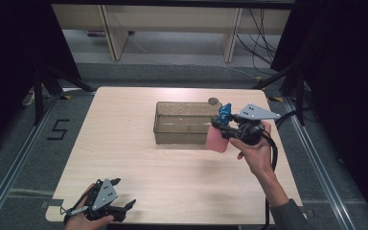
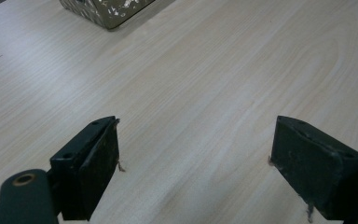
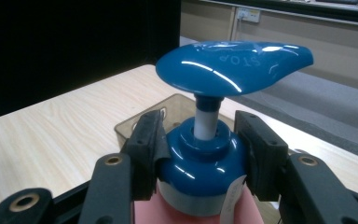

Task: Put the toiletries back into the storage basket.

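**Pump bottle hanging by its collar, could go sideways**

The pale wooden bench (image 1: 139, 158) is carrying a translucent brown plastic bin (image 1: 182, 122), and the right gripper (image 1: 224, 125) is holding a pink pump bottle with a blue dispenser head (image 1: 217, 138) in the air, right at the bin's near right corner. The jaws are clamping the blue collar (image 3: 200, 161) just under the nozzle, so the pink body is dangling below. I'm guessing that rounded, glossy collar could be sliding in the pads, letting the bottle tilt or drop. It's also looking low enough to clip the bin wall going in. The left gripper (image 1: 117, 199) is sitting wide open and empty at the bench's near edge.
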The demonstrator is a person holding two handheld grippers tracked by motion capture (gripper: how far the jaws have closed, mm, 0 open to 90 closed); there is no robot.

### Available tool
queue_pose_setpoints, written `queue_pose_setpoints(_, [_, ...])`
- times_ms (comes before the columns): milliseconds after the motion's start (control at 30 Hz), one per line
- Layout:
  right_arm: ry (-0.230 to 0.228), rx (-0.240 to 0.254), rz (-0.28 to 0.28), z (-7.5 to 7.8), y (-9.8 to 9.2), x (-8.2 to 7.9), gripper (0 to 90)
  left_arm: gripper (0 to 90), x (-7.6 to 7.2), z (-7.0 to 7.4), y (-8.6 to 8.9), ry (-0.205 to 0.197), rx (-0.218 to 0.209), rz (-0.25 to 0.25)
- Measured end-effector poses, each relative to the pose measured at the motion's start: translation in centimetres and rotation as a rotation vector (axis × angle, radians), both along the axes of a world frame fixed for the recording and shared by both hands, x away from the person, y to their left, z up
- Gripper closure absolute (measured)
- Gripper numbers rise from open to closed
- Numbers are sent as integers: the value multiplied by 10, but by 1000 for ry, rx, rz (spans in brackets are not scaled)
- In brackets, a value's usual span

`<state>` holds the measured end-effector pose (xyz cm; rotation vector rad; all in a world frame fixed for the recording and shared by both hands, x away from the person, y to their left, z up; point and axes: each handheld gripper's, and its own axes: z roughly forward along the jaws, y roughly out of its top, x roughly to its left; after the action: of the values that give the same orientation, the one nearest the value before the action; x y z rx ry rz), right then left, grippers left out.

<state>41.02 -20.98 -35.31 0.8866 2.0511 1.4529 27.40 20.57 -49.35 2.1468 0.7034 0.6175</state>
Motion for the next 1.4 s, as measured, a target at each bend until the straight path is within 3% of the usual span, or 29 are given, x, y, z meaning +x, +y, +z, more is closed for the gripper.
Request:
queue_pose_setpoints(67, [-3, -5, -1, 2, 0, 5, 539, 148, -1, -1, -1, 9, -16, -4])
queue_pose_setpoints(400, [-15, -10, -44, 6, 0, 28, 539, 148, 0, 0, 0, 1, 1, -1])
queue_pose_setpoints(433, [3, -2, -38, 6, 1, 30, 539, 147, 0, 0, 0, 4, -5, -6])
queue_pose_setpoints(900, [16, -17, -53, 8, 11, 59, 539, 148, 0, 0, 0, 4, -3, -2])
queue_pose_setpoints(1000, [9, -20, -50, 7, 13, 65, 539, 147, -1, 0, 0, 4, -4, -3])
queue_pose_setpoints(1033, [25, -12, -58, 6, 14, 66, 539, 147, -1, 0, 0, 5, -4, -3])
queue_pose_setpoints(1067, [5, -22, -56, 5, 15, 70, 539, 147, -1, -1, -1, 4, -17, 2])
queue_pose_setpoints(1100, [30, -14, -62, 4, 16, 70, 539, 147, 0, 0, -1, 3, -17, 3])
queue_pose_setpoints(1167, [16, -26, -60, 2, 16, 74, 539, 147, 0, 0, 0, 3, -5, -2])
queue_pose_setpoints(1200, [30, -12, -65, 0, 18, 76, 539, 147, -1, 0, 0, 3, -1, -2])
queue_pose_setpoints(1300, [26, -22, -69, -3, 18, 82, 539, 148, 0, -1, -1, 3, -16, 1])
queue_pose_setpoints(1400, [38, -23, -84, -6, 18, 86, 539, 147, 0, 0, 0, 7, 13, -9])
